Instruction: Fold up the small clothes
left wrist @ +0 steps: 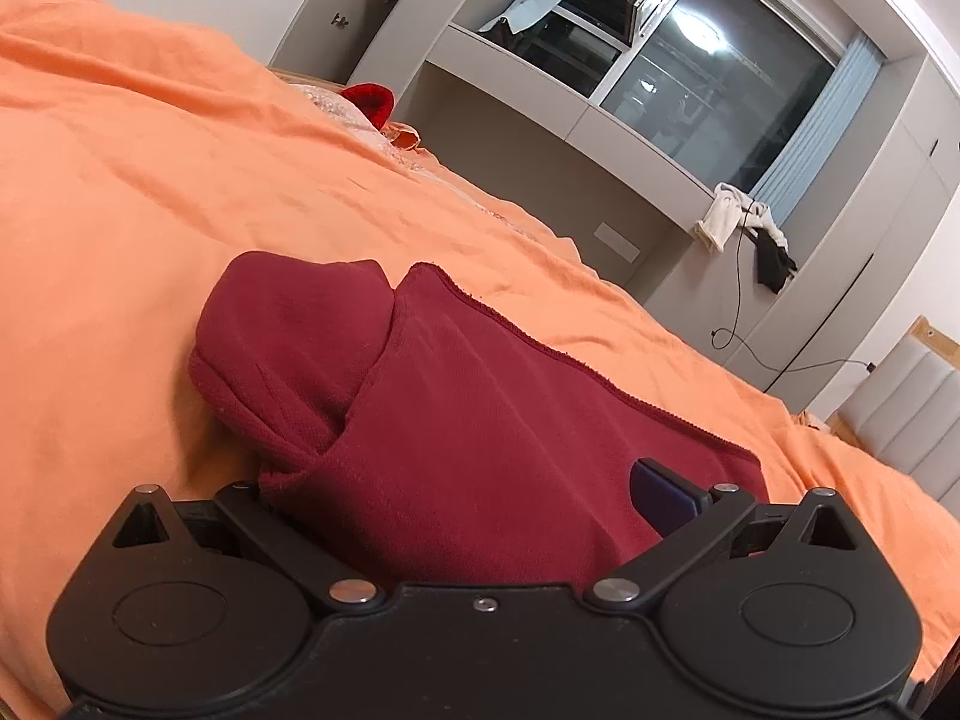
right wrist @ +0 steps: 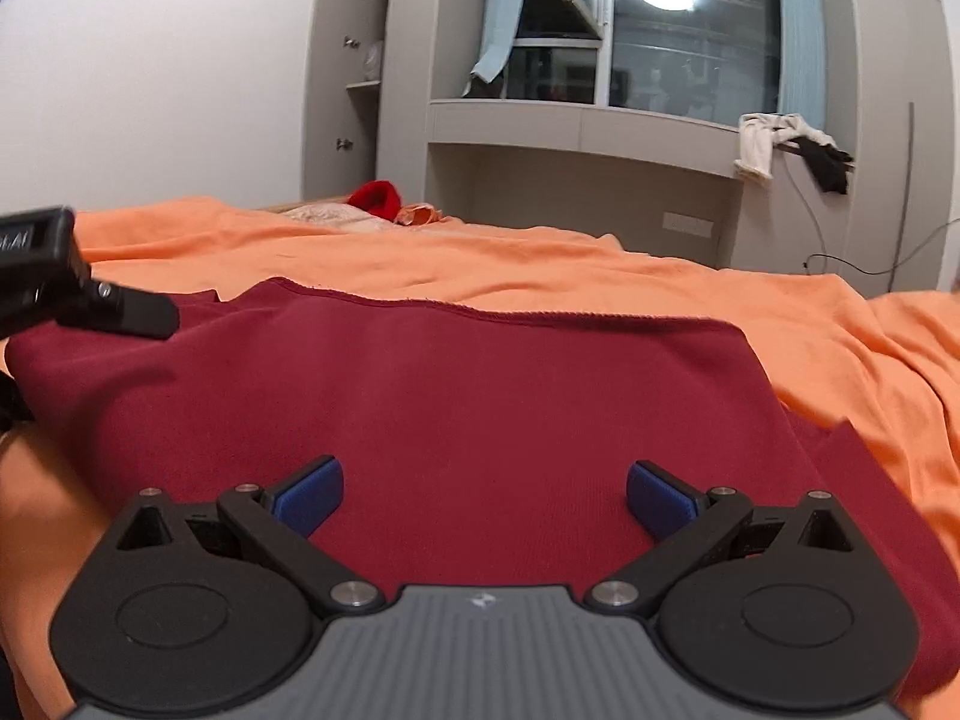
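Note:
A dark red garment lies on the orange bedcover, with a sleeve or side part folded up at its left. My left gripper stands open right at the cloth. Its right blue pad shows, while the left pad is hidden under the fabric. In the right wrist view the same garment spreads wide, its hem running across the far side. My right gripper is open low over it, with both blue pads visible and nothing between them. The left gripper's finger pokes in over the garment's left edge.
A bright red item and pale bedding lie at the far end of the bed. Beyond stand grey cabinets and a window ledge with light and dark cloths hanging. A cable trails down the wall.

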`<state>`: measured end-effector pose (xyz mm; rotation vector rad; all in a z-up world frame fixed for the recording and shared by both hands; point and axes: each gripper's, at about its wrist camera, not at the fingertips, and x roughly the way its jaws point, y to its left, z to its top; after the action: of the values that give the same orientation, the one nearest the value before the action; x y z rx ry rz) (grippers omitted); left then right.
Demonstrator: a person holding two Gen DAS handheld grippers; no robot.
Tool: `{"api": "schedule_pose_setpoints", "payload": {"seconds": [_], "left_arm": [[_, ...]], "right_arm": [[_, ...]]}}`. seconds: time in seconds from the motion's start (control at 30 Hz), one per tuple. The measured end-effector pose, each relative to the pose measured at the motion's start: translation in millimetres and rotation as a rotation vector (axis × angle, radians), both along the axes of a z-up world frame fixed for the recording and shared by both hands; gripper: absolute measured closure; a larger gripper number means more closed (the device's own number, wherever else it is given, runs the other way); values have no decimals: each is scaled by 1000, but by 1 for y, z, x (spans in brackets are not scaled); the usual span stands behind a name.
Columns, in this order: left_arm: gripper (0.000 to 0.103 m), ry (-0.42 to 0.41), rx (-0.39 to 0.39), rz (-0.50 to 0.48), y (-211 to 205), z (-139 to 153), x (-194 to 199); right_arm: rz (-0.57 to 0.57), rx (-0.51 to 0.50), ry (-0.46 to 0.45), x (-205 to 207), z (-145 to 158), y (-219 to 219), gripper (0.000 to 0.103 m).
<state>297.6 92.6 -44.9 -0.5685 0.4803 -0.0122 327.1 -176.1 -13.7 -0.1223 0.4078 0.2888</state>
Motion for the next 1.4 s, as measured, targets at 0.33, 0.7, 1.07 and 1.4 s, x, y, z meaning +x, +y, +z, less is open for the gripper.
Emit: {"api": "schedule_pose_setpoints", "payload": {"seconds": [0.33, 0.7, 1.07, 1.4], "left_arm": [[1, 5, 33, -13, 0, -3, -3], [1, -1, 28, -14, 0, -1, -3], [1, 5, 26, 25, -4, 1, -3], [1, 11, 47, 25, -10, 1, -2]], "right_arm": [[-39, -84, -148, -27, -11, 13, 0], [-33, -67, -138, -24, -11, 11, 0], [-33, -65, -139, -24, -11, 10, 0], [-33, -64, -139, -24, -11, 9, 0]]}}
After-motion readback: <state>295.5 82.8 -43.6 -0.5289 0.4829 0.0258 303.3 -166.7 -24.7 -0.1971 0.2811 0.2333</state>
